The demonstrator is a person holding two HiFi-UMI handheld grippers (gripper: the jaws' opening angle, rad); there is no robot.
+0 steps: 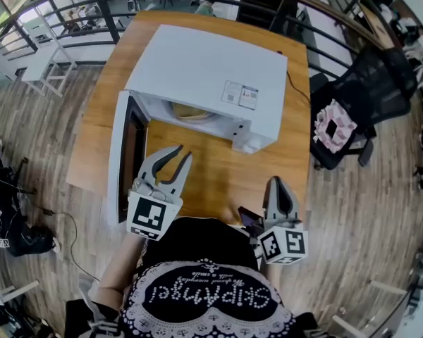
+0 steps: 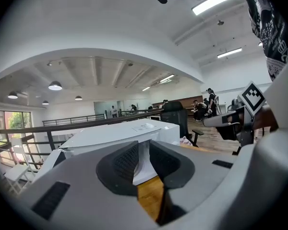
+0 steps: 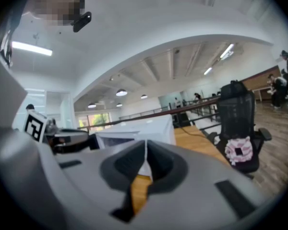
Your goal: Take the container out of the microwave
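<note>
Left gripper (image 1: 185, 151) is partly open and empty, aimed at the cavity of the white box-shaped microwave (image 1: 197, 69), ready to reach in, I judge. The dark-windowed door (image 1: 122, 162) stands swung out left, clearing the way. My right gripper (image 1: 277, 182) is closed on nothing, parked near me over the wooden table (image 1: 218, 171). The pale round container (image 1: 192, 111) sits inside; only its near rim shows, seemingly upright, with no long axis I can tell.

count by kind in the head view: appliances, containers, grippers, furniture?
microwave: 1
container: 1
hand-held gripper: 2 (left hand-held gripper, right hand-held gripper)
table: 1
office chair: 1
Total: 6
</note>
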